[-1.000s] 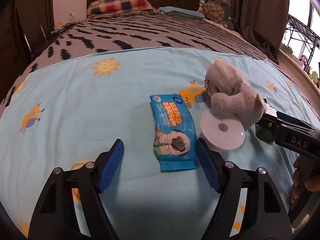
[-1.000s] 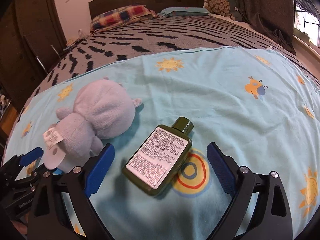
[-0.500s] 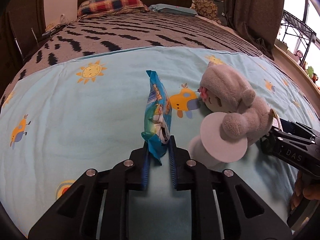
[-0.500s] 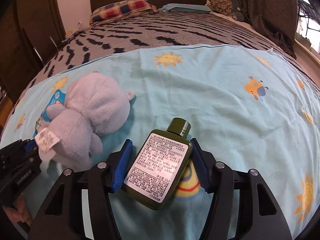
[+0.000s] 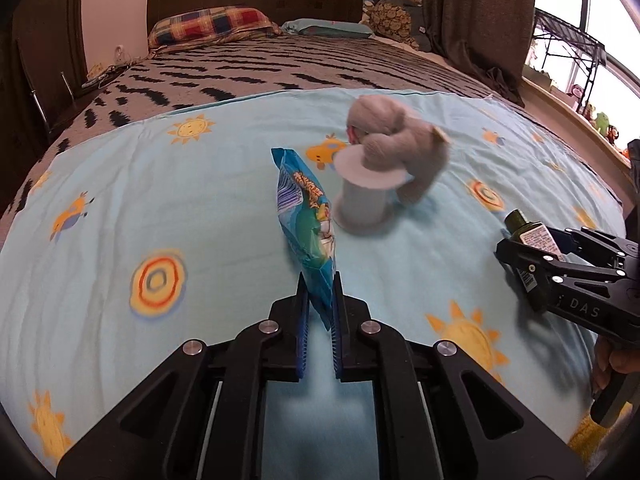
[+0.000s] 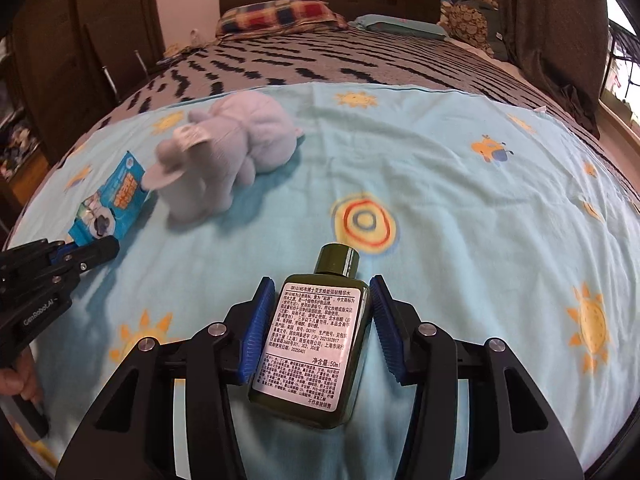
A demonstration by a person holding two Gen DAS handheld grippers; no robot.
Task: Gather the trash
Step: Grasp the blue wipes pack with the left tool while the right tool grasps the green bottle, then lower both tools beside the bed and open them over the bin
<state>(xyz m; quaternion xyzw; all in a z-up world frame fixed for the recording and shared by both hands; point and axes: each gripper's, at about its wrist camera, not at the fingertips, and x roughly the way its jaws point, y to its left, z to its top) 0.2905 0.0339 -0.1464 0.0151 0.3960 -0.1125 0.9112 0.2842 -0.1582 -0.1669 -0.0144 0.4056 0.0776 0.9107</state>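
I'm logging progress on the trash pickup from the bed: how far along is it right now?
Both pieces are picked up, neither binned. The left gripper is clamped on the blue snack packet, and the right gripper is clamped on the dark green bottle. The grey plush toy lies on the light blue sheet. No bin is in view, so disposal remains.

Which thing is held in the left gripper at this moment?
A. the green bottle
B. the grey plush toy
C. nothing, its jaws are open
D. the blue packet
D: in the left wrist view the left gripper has its jaws shut on the lower end of the blue packet, while the right gripper holds the green bottle.
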